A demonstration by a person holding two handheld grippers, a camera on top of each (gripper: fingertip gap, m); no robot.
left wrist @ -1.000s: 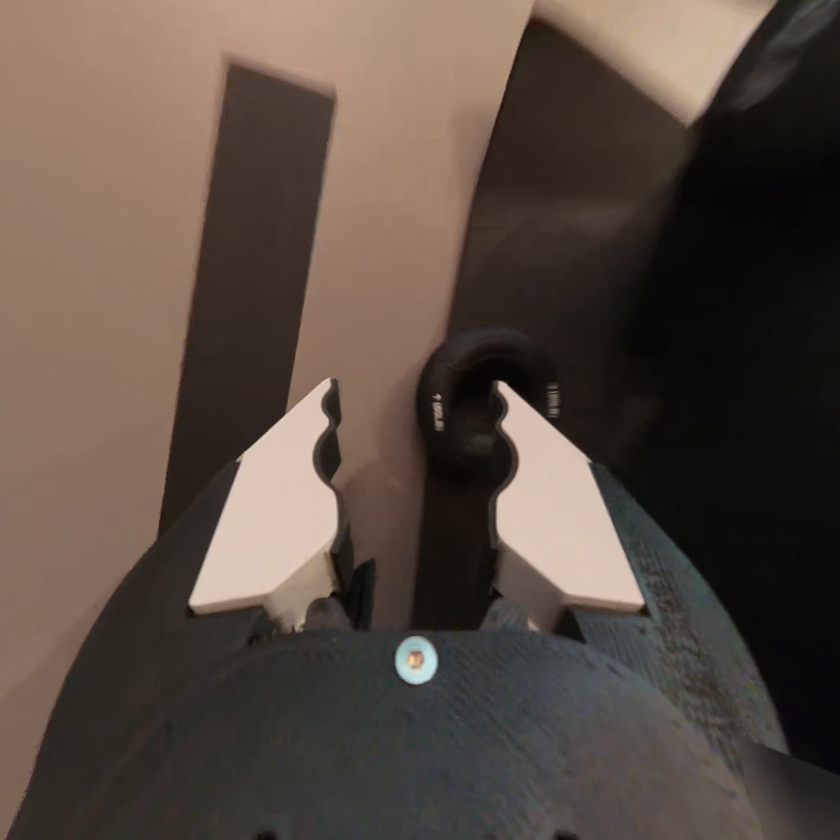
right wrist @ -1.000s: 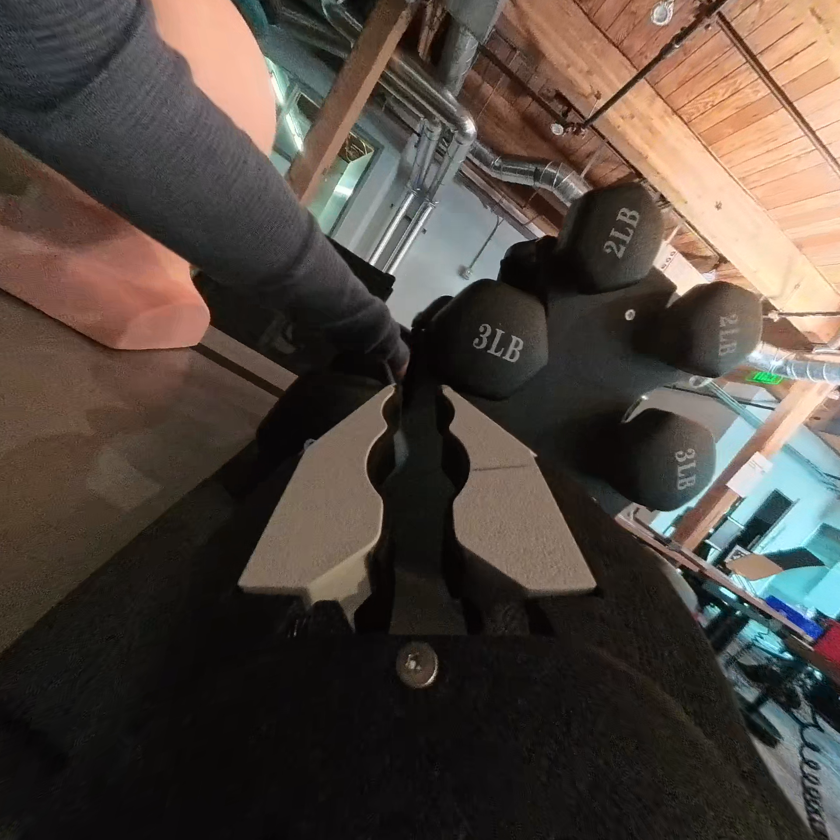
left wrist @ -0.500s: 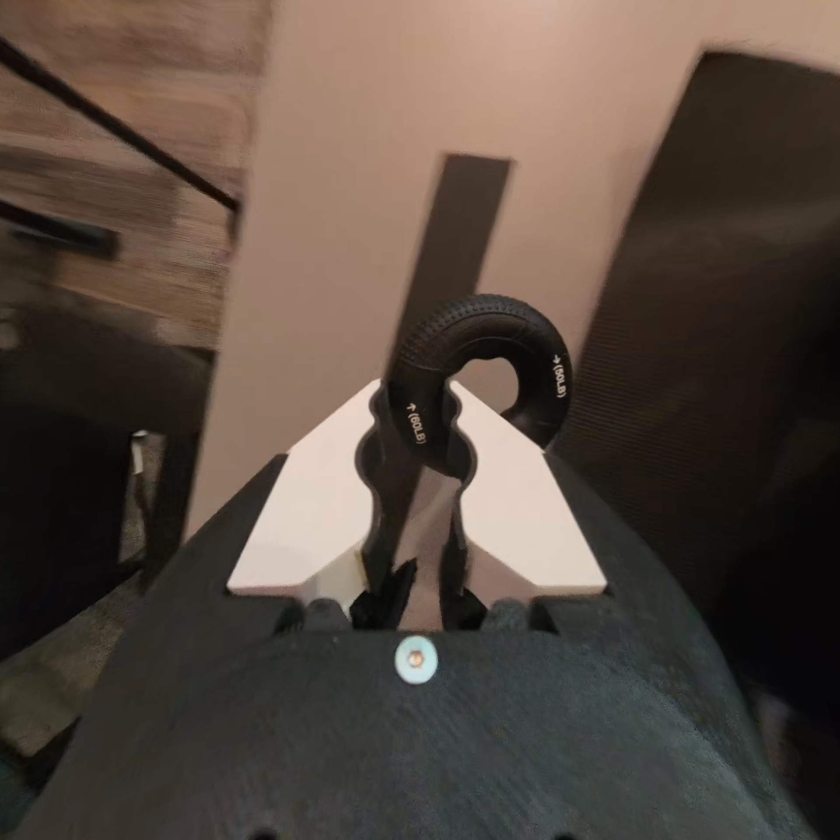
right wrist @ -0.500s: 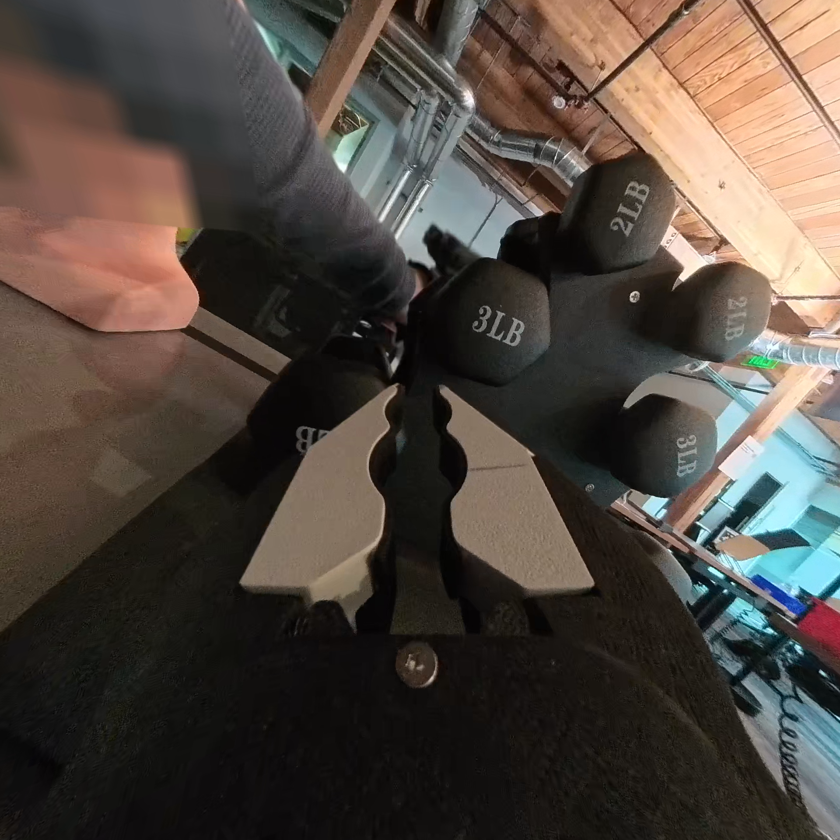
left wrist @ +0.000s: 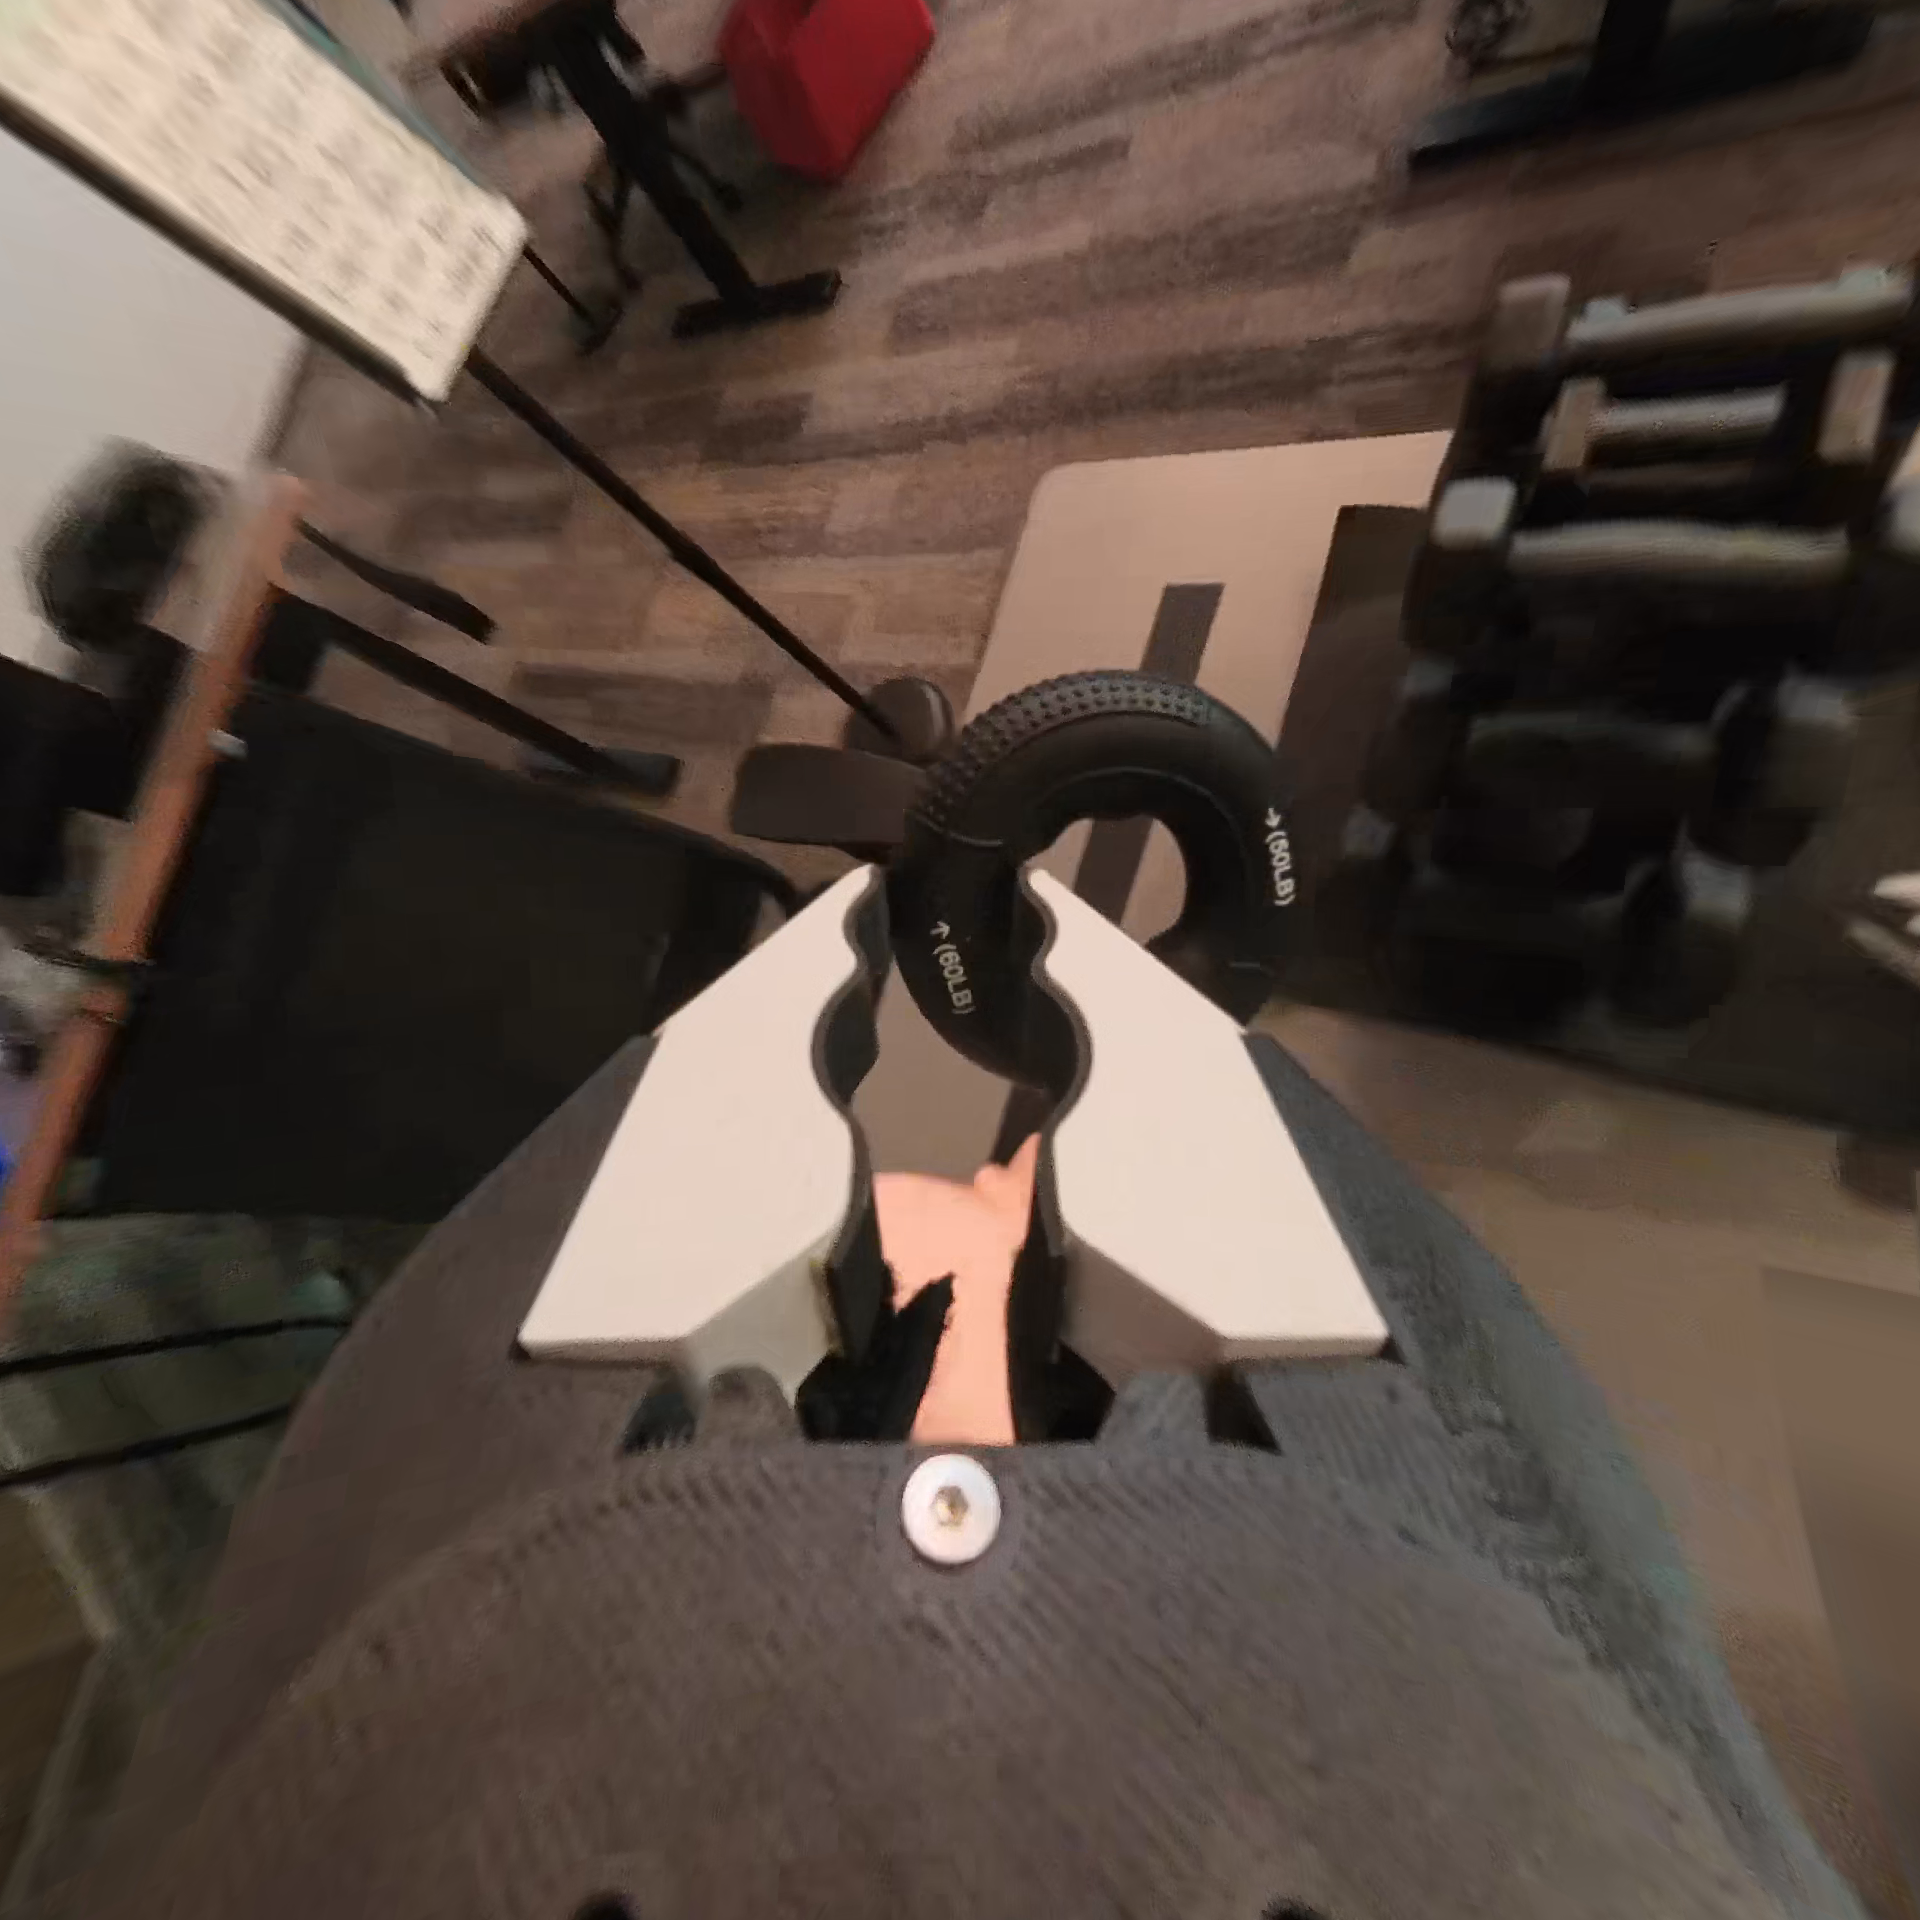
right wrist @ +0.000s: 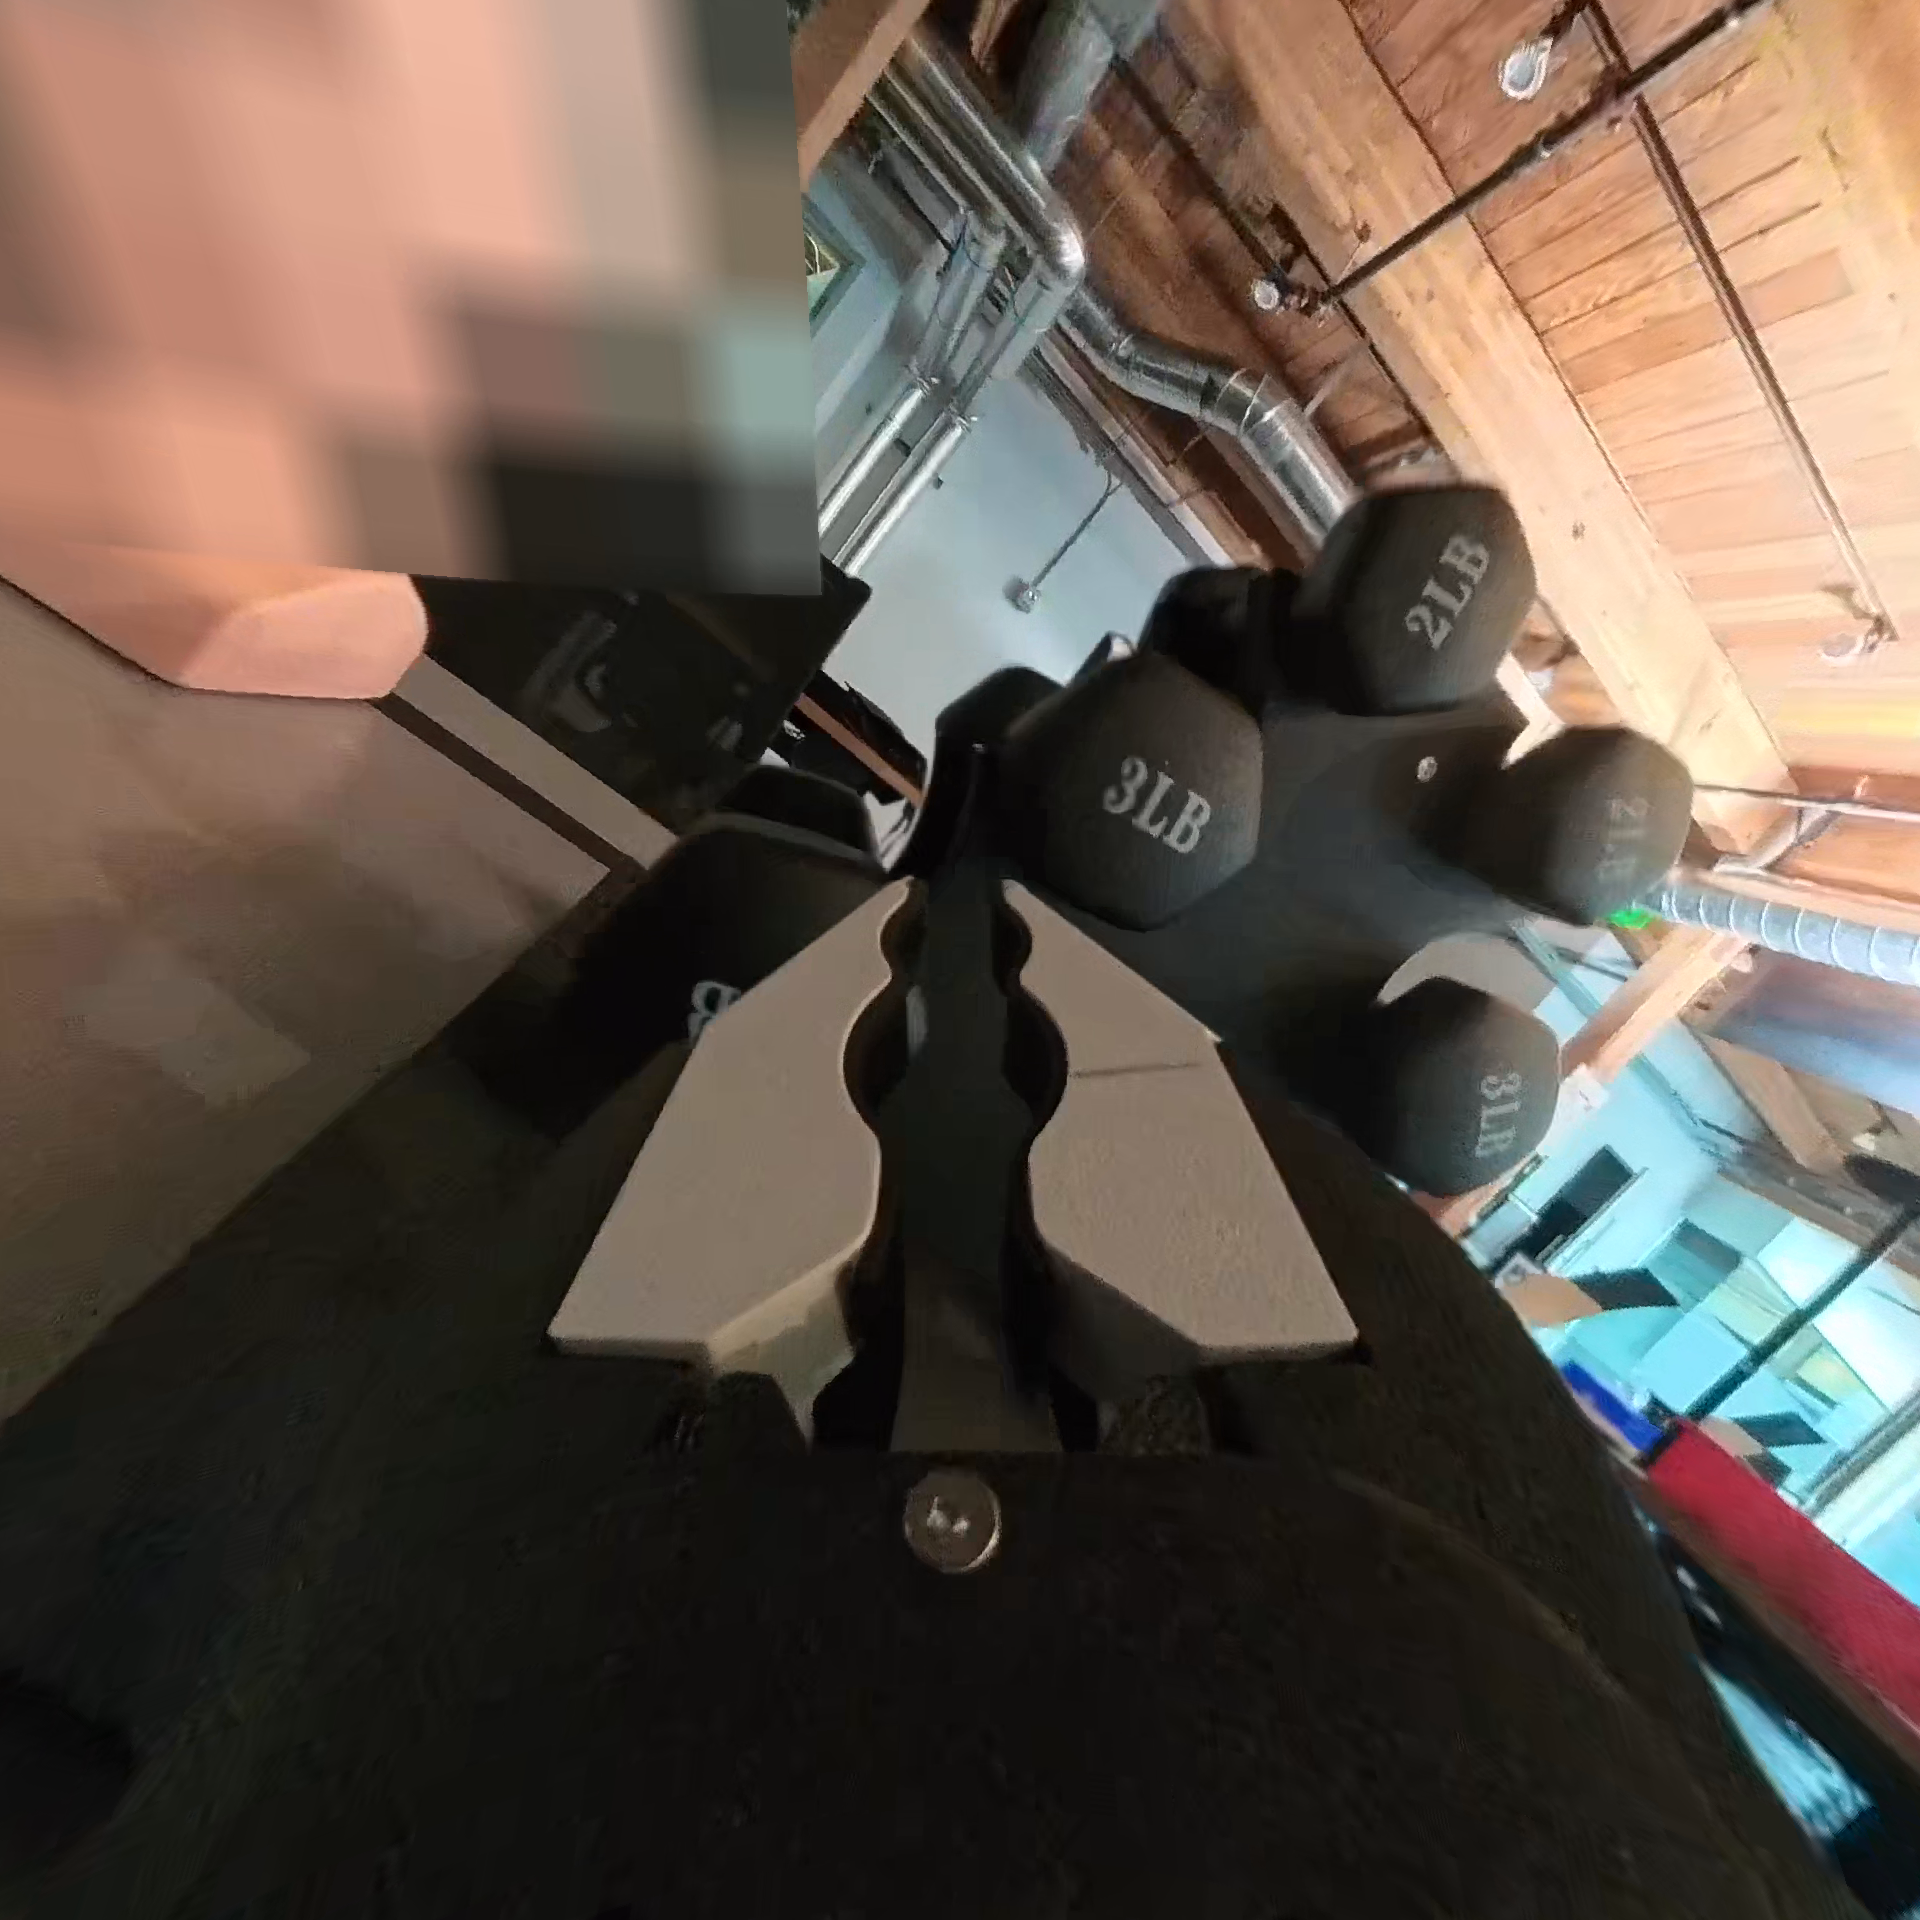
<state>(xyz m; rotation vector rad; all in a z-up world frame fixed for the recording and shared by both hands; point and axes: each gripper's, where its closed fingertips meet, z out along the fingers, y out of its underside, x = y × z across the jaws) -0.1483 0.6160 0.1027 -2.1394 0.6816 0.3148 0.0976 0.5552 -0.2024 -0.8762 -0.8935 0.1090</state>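
My left gripper (left wrist: 954, 878) is shut on a black rubber ring (left wrist: 1101, 810) with a dotted outer face. The ring's near side is pinched between the white fingertips (left wrist: 790, 1039) and the rest curves up and to the right, in the air above a beige table (left wrist: 1081, 561). My right gripper (right wrist: 961, 888) is shut on a thin black piece (right wrist: 951, 1143). This piece runs forward to the foot of a black dumbbell rack (right wrist: 1340, 831); I cannot tell what it is. Several black hexagonal dumbbells (right wrist: 1143, 800) sit in the rack just beyond the fingertips.
In the left wrist view the dumbbell rack (left wrist: 1662, 675) stands at the right on a dark mat. The view also shows a wood-plank floor (left wrist: 1039, 260), a black chair (left wrist: 416, 987), a patterned board (left wrist: 260, 166) and a red object (left wrist: 821, 73). A bare hand (left wrist: 966, 1247) shows behind the fingers. The tips of one gripper are about 40 cm away from the tips of the other.
My left gripper closed on the ring and lifted it off the table, swinging to face the floor. The person's sleeved arm left the right wrist view; the right gripper stayed shut.
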